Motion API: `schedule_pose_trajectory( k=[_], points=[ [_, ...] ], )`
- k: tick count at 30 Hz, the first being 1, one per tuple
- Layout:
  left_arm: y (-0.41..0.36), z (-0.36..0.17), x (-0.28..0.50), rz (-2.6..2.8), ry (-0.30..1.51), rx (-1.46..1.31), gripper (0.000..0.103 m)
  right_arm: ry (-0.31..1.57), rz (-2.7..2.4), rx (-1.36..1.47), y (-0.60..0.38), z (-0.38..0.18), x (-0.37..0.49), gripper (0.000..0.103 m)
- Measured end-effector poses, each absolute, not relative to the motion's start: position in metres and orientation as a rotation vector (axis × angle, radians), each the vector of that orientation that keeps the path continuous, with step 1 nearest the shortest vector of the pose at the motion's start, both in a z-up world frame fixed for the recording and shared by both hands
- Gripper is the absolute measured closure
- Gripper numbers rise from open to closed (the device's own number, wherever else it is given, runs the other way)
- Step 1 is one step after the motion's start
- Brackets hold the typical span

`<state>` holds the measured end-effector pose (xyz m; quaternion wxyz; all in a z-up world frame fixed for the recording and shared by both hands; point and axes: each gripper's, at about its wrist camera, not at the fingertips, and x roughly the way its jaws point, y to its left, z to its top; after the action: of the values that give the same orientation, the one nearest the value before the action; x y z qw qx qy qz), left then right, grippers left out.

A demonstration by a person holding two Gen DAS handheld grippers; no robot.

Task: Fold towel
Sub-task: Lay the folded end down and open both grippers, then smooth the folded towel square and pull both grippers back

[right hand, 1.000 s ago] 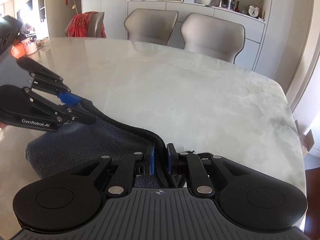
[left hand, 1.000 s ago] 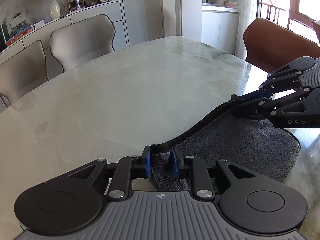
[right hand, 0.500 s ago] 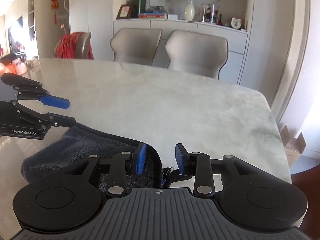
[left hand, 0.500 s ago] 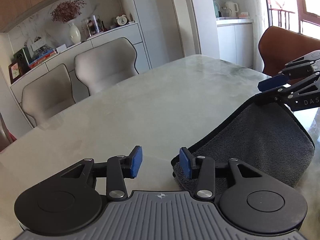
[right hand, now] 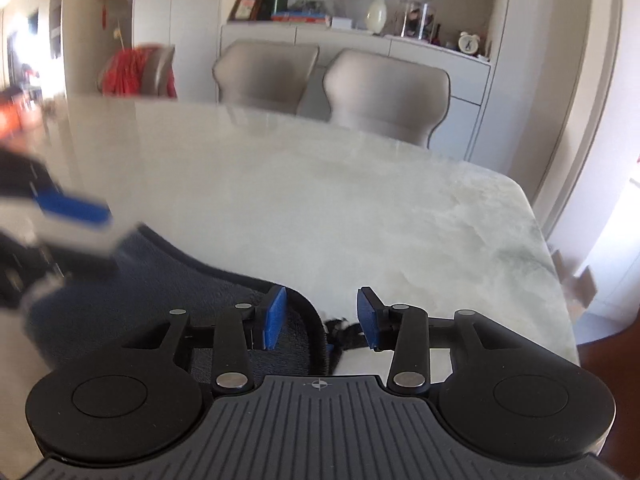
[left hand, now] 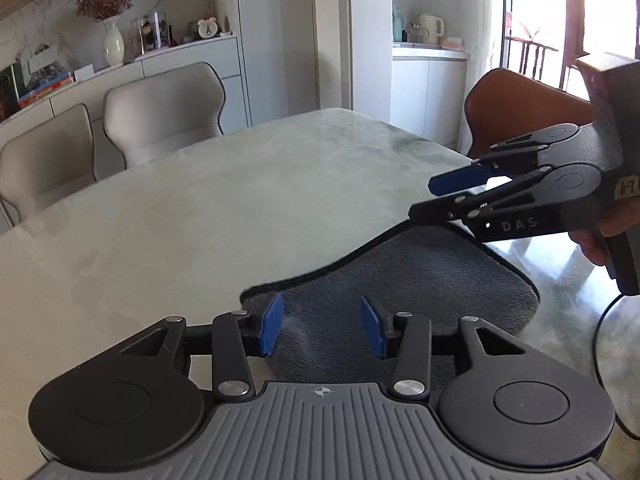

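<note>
Two grippers, both let go. Your left gripper [left hand: 322, 328] sits nearest in its own view, blue pads parted about halfway, nothing pinched; the towel [left hand: 400, 280] lies flat under the gap, not touching either pad. Your right gripper [right hand: 322, 317] is the same story, though its jaws are opening a touch more right now: the towel's dark piped edge and a small hanging tab run under the gap, no pad pressing on them.

Towel is dark grey, on the near edge of the marble desk [left hand: 240, 200], close to you, spread between the two grippers. From the left wrist view it reads as one folded layer lying flat with a wavy black-bound far edge. I'd judge one fold just laid down and released. Left to do, as a guess: square up that wavy edge, and maybe another fold if you want it smaller. Can't tell the layer count from here.

Writing: in the left wrist view "DAS" is moulded on the side of the right gripper's finger link; a paper sticker on its body shows what looks like "H", rest cut off. Far sideboard holds books and frames, titles too small to read. Right wrist view is motion-blurred on its left side, nothing legible.
</note>
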<state>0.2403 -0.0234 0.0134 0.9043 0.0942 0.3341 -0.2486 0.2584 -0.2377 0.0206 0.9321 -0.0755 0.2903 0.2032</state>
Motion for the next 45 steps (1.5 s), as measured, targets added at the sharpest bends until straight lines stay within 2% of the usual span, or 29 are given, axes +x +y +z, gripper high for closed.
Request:
schedule_pose_trajectory(
  k=[5, 12, 15, 21, 30, 35, 37, 39, 45],
  points=[
    [-0.017, -0.011, 0.261, -0.489, 0.762, 0.098, 0.057, 0.643, 0.517, -0.072, -0.241, 0.009, 0.252, 0.062],
    [-0.013, -0.02, 0.256, -0.489, 0.699, 0.122, 0.057, 0.691, 0.507, -0.031, -0.251, -0.01, 0.266, 0.063],
    [-0.013, -0.016, 0.243, -0.471, 0.671, 0.125, 0.056, 0.713, 0.494, 0.073, -0.262, -0.006, 0.267, 0.062],
    [-0.007, 0.008, 0.193, -0.536, 0.617, 0.04, 0.044, 0.66, 0.546, 0.023, -0.255, 0.013, 0.219, 0.06],
    [-0.016, -0.019, 0.178, -0.526, 0.705, 0.051, 0.044, 0.744, 0.544, 0.052, -0.251, -0.008, 0.19, 0.057],
    [-0.006, -0.008, 0.169, -0.511, 0.683, 0.0, 0.044, 0.72, 0.521, 0.065, -0.257, -0.002, 0.18, 0.056],
    [-0.003, -0.002, 0.165, -0.502, 0.672, -0.015, 0.038, 0.698, 0.522, 0.057, -0.257, 0.003, 0.174, 0.051],
    [-0.003, -0.004, 0.165, -0.487, 0.68, -0.023, 0.036, 0.703, 0.519, 0.059, -0.256, 0.003, 0.171, 0.045],
    [-0.011, -0.019, 0.163, -0.389, 0.702, 0.027, 0.036, 0.707, 0.446, 0.035, -0.252, -0.008, 0.164, 0.045]
  ],
)
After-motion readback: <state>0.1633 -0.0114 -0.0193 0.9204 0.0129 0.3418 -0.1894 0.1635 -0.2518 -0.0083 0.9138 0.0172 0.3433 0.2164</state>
